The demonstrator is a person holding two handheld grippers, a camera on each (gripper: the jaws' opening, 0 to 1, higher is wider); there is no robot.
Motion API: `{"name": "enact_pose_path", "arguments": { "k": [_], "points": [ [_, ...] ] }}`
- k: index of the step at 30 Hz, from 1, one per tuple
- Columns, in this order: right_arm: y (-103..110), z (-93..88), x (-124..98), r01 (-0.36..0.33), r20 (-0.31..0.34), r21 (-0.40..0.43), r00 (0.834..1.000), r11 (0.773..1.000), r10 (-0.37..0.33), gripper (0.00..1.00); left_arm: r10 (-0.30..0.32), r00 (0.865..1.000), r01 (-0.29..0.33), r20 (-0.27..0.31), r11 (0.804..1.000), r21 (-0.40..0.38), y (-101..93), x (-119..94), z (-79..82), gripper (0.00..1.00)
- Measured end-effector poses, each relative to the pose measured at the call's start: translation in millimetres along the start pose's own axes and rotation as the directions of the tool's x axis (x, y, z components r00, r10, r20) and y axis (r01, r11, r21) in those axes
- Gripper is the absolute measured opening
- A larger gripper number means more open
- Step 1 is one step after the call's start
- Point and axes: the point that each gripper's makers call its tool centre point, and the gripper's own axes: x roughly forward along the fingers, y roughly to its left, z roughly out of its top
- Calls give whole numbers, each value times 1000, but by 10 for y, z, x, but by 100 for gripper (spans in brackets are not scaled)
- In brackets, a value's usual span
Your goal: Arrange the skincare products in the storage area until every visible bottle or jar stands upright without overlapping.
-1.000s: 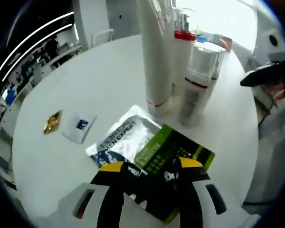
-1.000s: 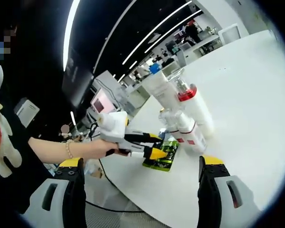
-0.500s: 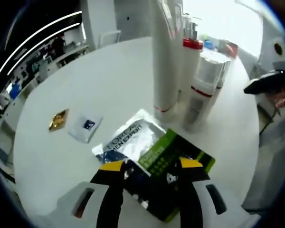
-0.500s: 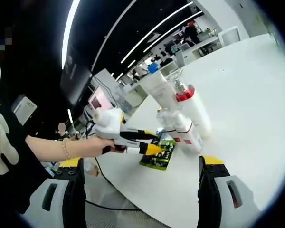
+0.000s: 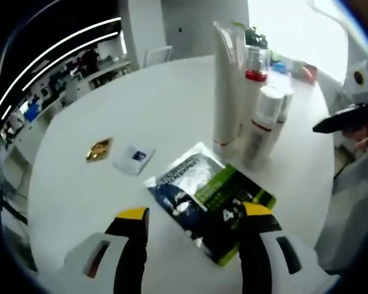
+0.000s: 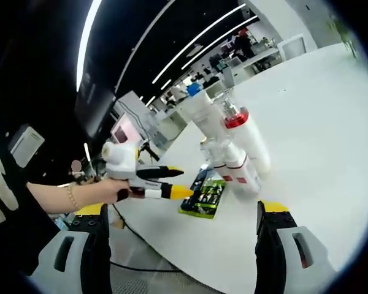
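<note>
On the round white table [image 5: 172, 92] a tall white tube [image 5: 227, 92], a red-collared pump bottle [image 5: 256, 67] and two clear-capped bottles [image 5: 262, 122] stand upright in a tight group. In front of them a green sachet [image 5: 233, 205] lies flat, partly over a silver sachet [image 5: 183, 179]. My left gripper [image 5: 195, 214] hovers open above and short of these sachets, holding nothing. In the right gripper view the same bottles [image 6: 239, 141] and green sachet [image 6: 203, 197] show, with the left gripper [image 6: 176, 181] in a hand just left of the sachet. My right gripper [image 6: 183, 211] is open and far off.
A gold sachet [image 5: 99, 149] and a small white sachet [image 5: 135, 158] lie flat to the left on bare tabletop. The right gripper [image 5: 349, 116] hangs past the table's right edge. Small jars [image 5: 297, 64] sit behind the bottles. Desks and equipment stand beyond the table.
My left gripper has drawn back and up from the two sachets, which stay flat on the table. The right gripper has barely moved.
</note>
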Motion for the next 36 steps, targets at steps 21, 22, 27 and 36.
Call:
{"name": "enact_pose_path", "arguments": {
  "k": [21,22,27,36],
  "points": [
    [-79,-50,4,53,-20,-98,998,994,-55,100,14,992,4,126,991,-136,-13,-514,-125,82],
    [-79,-50,5,54,-21,-102,998,993,-56,100,11,992,8,128,989,-144,-30,-536,-132,81],
    [-77,-42,2,49,-24,-115,998,992,-52,100,-9,987,40,159,981,-191,-73,-654,-178,83],
    [-83,-42,-25,47,-24,-118,998,992,-51,100,16,983,36,183,960,-278,-53,-947,-276,87]
  ]
}}
